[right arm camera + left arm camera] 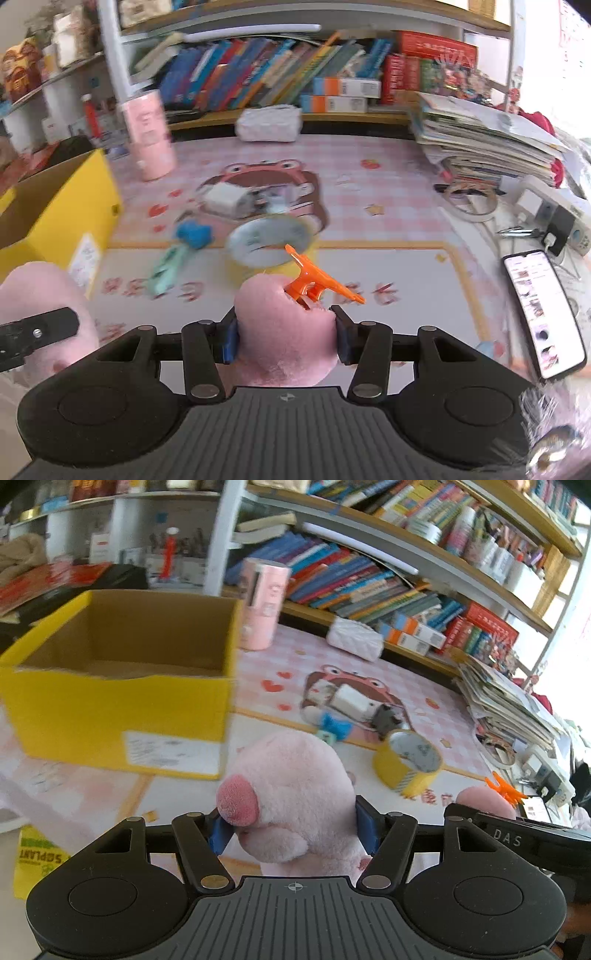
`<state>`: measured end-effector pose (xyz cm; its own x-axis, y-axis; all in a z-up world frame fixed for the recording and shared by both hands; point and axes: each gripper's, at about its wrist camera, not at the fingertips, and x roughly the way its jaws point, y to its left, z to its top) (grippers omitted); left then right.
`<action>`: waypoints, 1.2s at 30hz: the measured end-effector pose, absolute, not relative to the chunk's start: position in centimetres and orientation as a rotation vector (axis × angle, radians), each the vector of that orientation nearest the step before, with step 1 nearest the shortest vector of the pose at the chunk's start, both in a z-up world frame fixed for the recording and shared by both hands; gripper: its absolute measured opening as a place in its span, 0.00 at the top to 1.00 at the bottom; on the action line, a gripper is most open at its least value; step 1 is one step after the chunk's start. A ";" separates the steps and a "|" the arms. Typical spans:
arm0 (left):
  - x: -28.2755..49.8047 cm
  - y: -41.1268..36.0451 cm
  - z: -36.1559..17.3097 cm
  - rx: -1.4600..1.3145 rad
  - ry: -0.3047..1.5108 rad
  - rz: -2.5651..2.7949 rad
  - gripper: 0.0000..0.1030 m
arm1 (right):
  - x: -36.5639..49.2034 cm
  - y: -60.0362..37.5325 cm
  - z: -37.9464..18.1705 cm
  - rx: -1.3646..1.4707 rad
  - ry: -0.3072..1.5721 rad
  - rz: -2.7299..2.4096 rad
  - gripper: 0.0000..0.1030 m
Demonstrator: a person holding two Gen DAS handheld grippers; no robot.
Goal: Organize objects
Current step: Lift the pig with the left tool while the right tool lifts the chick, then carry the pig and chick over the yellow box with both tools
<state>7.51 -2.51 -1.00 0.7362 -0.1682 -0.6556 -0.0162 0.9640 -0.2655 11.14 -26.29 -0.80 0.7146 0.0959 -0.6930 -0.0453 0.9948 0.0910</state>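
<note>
Pink plush toy (291, 794) clamped between left fingers (221, 834), its other end (284, 325) pinched by right fingers (231, 341)

The yellow box (118, 686) stands open-topped, nothing above it. A tape roll (408, 762) and small clutter (354, 705) crowd the table (177, 797) beside it.

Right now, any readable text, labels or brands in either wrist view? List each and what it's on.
"DAS": white letters on the black right tool, seen from the left wrist.
"SOPLANT": upside down on the green and yellow packet at lower left.
Shipping label on the yellow box: blurred, unreadable.
Book spines on the shelf: too small and blurred.
Red characters printed on the desk mat: blurred.
Phone screen: too small.
</note>
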 end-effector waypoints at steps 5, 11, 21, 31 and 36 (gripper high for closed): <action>4.7 1.1 -0.4 -0.279 0.723 -0.048 0.37 | 8.6 -22.1 0.4 0.101 0.806 0.155 0.56; 1.7 4.8 -0.2 -0.294 0.716 -0.013 0.37 | 4.9 -16.7 1.0 0.010 0.781 0.230 0.56; -2.1 9.7 0.0 -0.281 0.712 0.020 0.37 | 1.1 -11.5 0.2 0.013 0.800 0.270 0.56; -4.0 12.9 0.6 -0.281 0.673 0.050 0.37 | -0.6 -7.7 0.2 0.007 0.788 0.311 0.56; -4.2 13.5 0.8 -0.281 0.660 0.046 0.37 | -1.0 -6.8 0.6 -0.001 0.777 0.316 0.56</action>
<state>-4.19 13.53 0.77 0.7902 -0.0470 -0.6110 -0.1304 0.9613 -0.2426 -0.99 -6.76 0.61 0.6685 0.2796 -0.6892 -0.2806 0.9530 0.1145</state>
